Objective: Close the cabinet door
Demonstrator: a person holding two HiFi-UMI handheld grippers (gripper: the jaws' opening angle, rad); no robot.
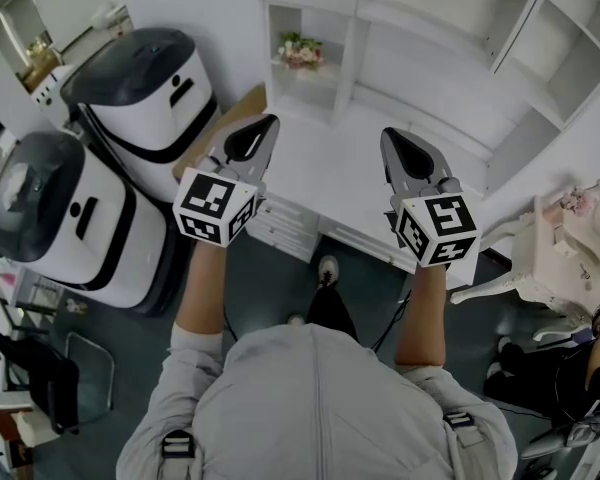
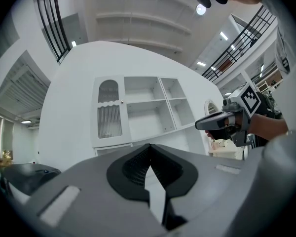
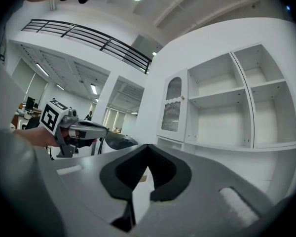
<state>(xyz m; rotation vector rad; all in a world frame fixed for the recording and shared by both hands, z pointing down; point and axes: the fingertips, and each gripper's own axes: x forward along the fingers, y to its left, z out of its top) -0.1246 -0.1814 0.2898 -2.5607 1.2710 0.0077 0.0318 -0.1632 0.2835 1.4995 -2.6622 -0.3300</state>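
Observation:
The white cabinet stands ahead of me. Its arched door with a ribbed pane sits at the cabinet's upper left and lies flush with the front, also seen in the right gripper view. In the head view my left gripper and right gripper are held side by side, pointing at the cabinet and apart from it. Both are shut with nothing between their jaws. The left gripper's tips meet, and so do the right gripper's tips.
Open shelves fill the cabinet to the right of the door. A pot of flowers sits in a niche. Two large white-and-black machines stand at the left. A white ornate stand is at the right.

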